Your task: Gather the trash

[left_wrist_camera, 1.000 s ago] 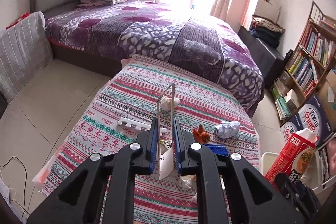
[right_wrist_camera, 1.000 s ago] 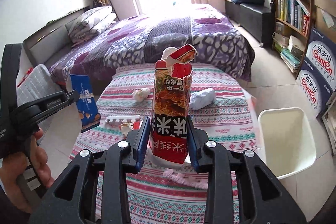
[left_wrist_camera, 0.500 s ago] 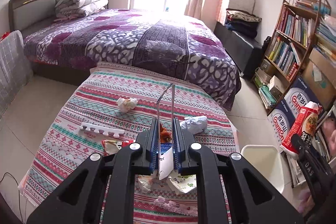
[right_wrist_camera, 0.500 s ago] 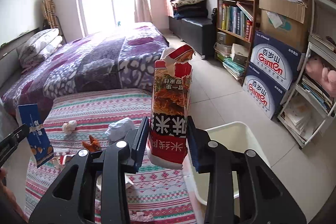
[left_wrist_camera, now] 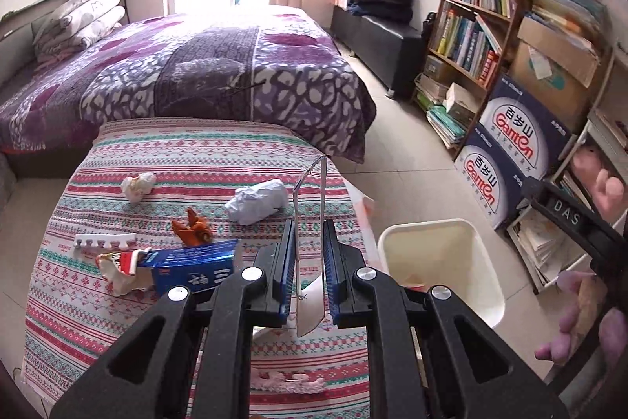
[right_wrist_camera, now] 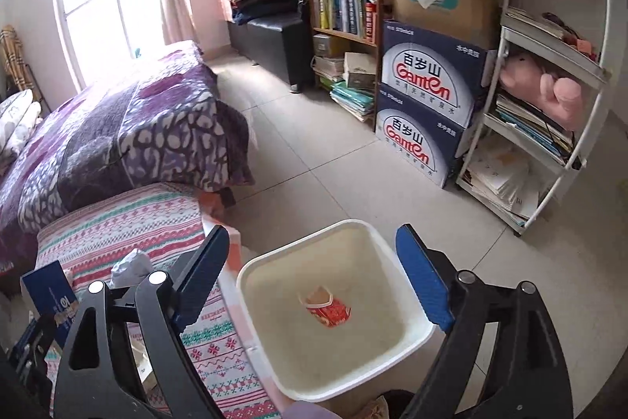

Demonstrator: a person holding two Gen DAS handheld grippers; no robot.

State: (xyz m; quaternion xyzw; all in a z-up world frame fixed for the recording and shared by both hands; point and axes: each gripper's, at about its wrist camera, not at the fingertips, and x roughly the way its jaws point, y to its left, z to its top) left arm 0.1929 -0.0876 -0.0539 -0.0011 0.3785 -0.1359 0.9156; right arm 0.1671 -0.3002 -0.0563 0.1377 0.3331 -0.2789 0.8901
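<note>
The right gripper (right_wrist_camera: pixel 312 271) is opening its fingers over the white bin (right_wrist_camera: pixel 408 285), the red carton (right_wrist_camera: pixel 325 309) already lying inside, so next the left gripper (left_wrist_camera: pixel 308 271), clamped on a thin blue box (left_wrist_camera: pixel 308 222), should come squarely above the bin before releasing.

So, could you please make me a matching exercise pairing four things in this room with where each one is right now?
Things:
1. red carton
2. crumpled white paper
3. flat packet
4. white bin

Places:
A. clamped, edge-on, in the left tongs
B. lying on the striped cloth
C. at the bottom of the bin
D. standing on the floor beside the cloth-covered table

Pairs: 1-C, 2-B, 3-A, 4-D
</note>
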